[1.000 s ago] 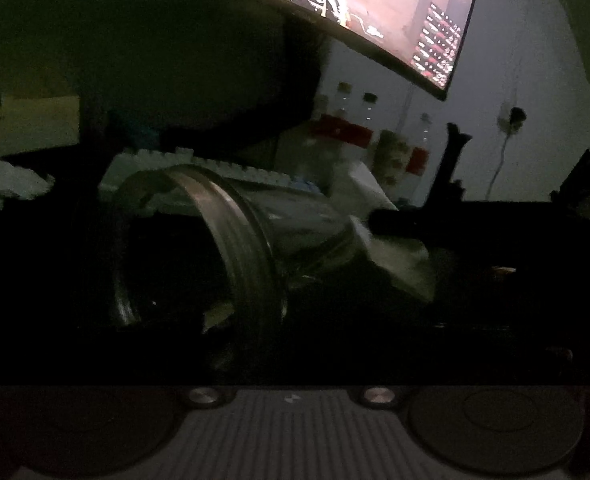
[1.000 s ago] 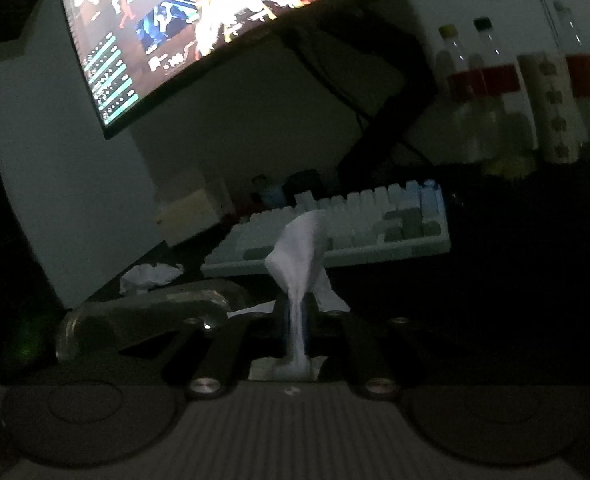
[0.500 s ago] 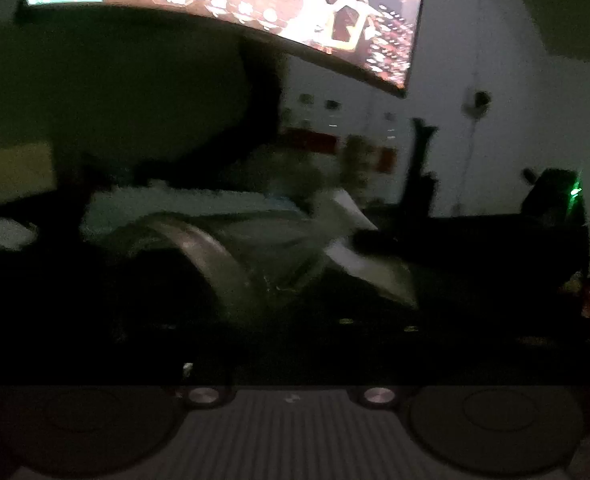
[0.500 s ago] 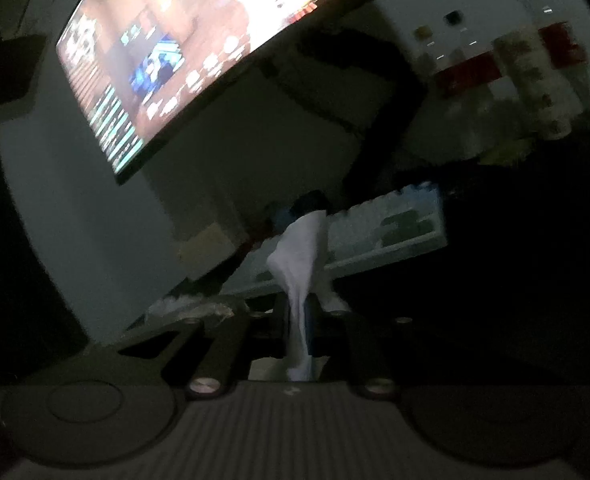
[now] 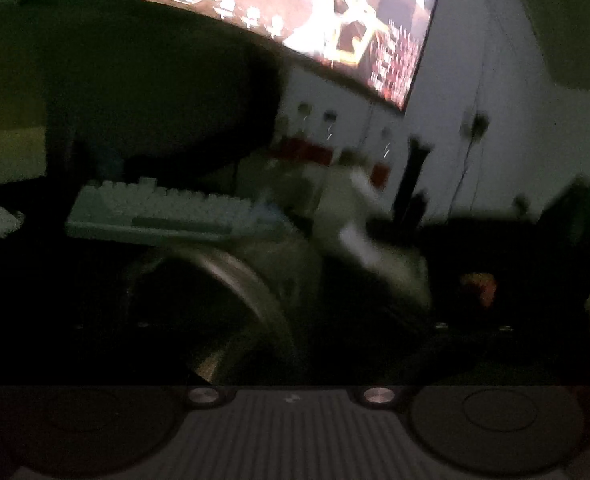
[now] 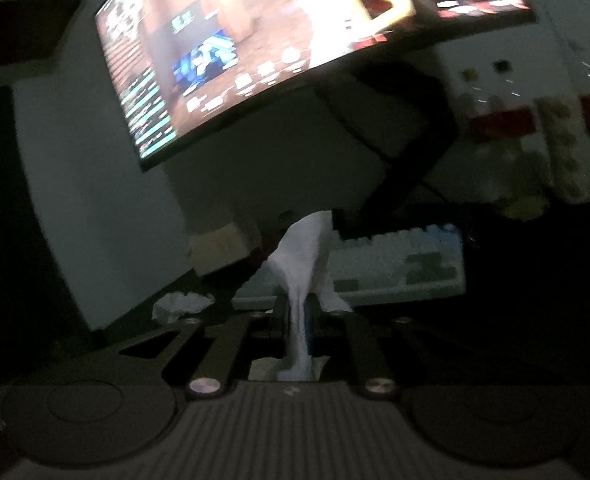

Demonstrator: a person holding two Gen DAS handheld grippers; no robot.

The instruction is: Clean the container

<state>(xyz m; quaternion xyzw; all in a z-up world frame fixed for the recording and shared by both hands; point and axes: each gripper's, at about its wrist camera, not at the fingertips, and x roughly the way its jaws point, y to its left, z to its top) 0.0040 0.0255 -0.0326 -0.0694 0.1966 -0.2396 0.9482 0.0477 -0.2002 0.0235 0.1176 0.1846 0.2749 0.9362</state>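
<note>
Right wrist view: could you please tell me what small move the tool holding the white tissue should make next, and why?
Probably bring the right tool across to the open mouth of the clear container. The tool is shut on the white tissue, and in the left wrist view the tissue seems to sit beside the container rather than inside, so no wiping looks possible yet.

Black tongs [image 6: 297,316], silver screws, ribbed grey housing
</note>
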